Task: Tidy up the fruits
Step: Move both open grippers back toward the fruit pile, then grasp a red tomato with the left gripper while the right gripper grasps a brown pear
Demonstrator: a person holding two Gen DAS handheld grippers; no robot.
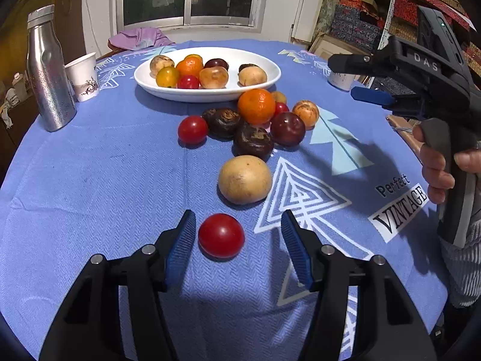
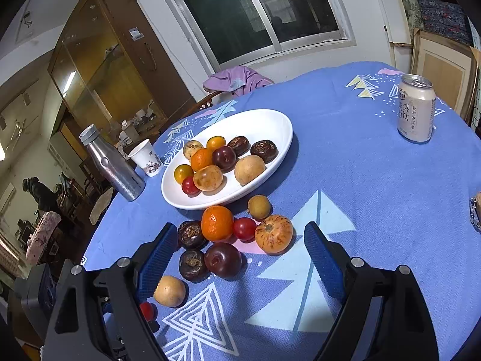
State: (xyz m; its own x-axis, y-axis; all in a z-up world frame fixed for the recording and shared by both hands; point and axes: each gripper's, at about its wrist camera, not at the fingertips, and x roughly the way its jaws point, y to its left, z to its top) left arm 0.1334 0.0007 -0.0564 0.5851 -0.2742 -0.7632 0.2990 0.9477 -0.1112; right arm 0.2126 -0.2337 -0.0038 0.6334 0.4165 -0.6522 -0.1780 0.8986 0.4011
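A small red tomato lies on the blue tablecloth between the fingers of my left gripper. The left pad stands close beside it and the right pad is well clear, so the gripper is open. Beyond the tomato sit a pale yellow fruit, two dark water chestnuts, a plum, a mandarin and another tomato. A white oval plate at the back holds several fruits. My right gripper hangs open over the loose pile around the plum, touching nothing.
A metal bottle and a paper cup stand left of the plate. A drink can stands at the far right. A purple cloth hangs on a chair behind the table. A person's hand grips the right tool's handle.
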